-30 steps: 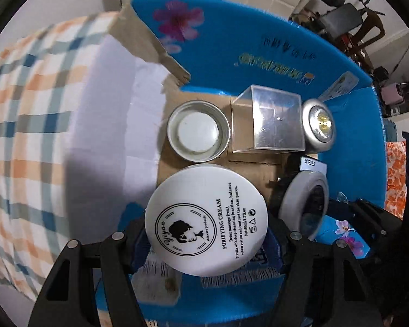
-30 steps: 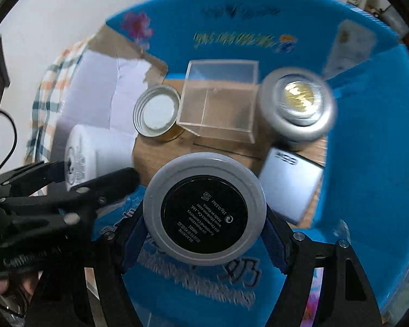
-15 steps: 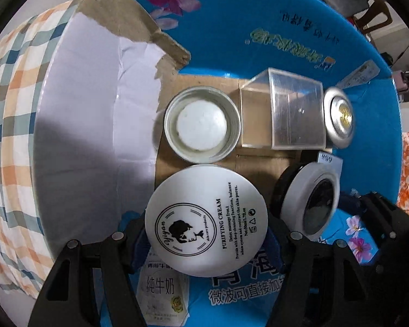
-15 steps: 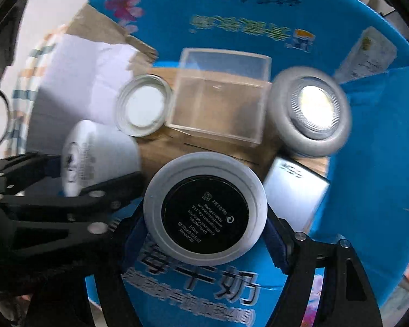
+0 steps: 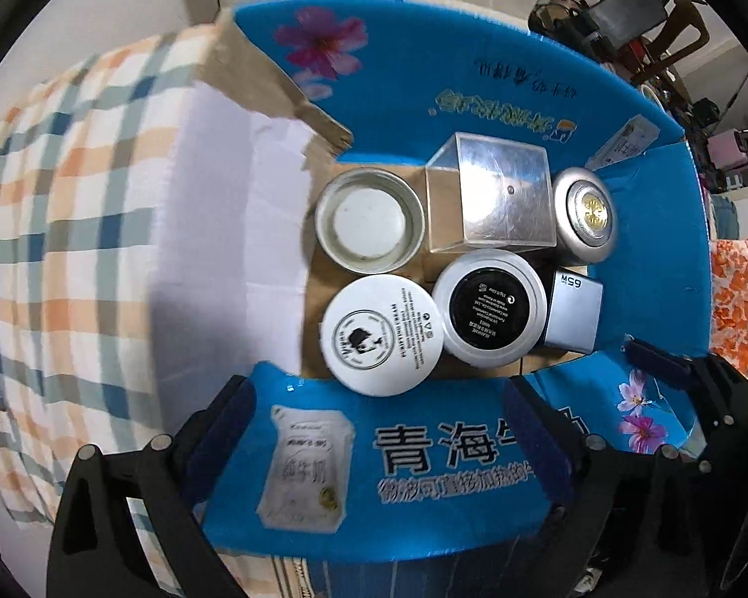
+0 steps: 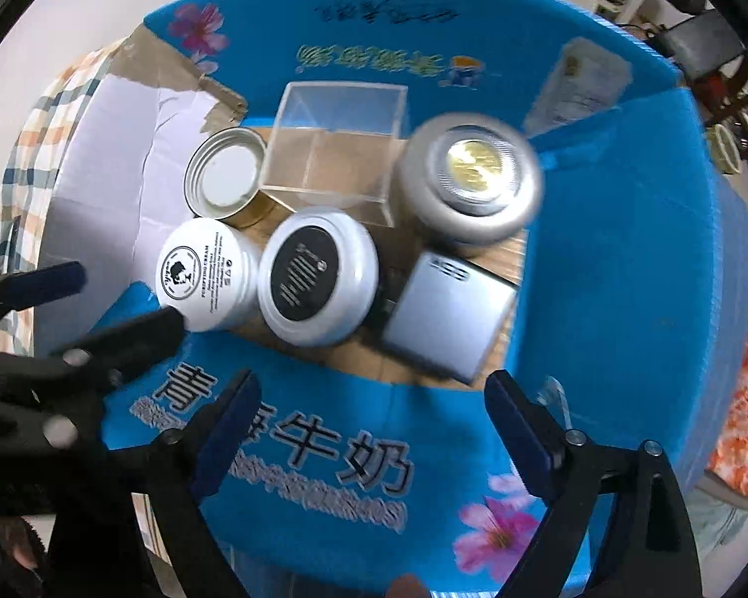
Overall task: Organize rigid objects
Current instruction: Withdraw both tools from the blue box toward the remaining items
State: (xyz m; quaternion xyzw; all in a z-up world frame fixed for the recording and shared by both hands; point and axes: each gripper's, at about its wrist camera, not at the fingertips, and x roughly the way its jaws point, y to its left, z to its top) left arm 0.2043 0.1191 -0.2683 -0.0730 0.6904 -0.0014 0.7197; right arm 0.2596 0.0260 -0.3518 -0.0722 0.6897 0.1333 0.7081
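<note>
A blue cardboard box (image 5: 473, 99) (image 6: 623, 249) holds the objects. The white cream jar (image 5: 381, 334) (image 6: 202, 274) and the grey jar with a black label (image 5: 488, 316) (image 6: 316, 276) stand side by side on its floor. Behind them are a metal tin lid (image 5: 369, 222) (image 6: 224, 174), a clear plastic cube (image 5: 493, 194) (image 6: 336, 154) and a silver puck light (image 5: 586, 214) (image 6: 471, 177). A grey charger (image 5: 571, 316) (image 6: 449, 314) lies at the right. My left gripper (image 5: 379, 428) and right gripper (image 6: 369, 423) are open and empty above the box's near flap.
A checked cloth (image 5: 75, 199) covers the table left of the box. A torn white and brown flap (image 5: 254, 94) forms the box's left side. An orange patterned cloth (image 5: 738, 309) lies right of the box. Chairs and clutter stand behind.
Both grippers opened and let go of their jars, which now stand on the box floor. Both grippers have pulled back and up over the near flap.
</note>
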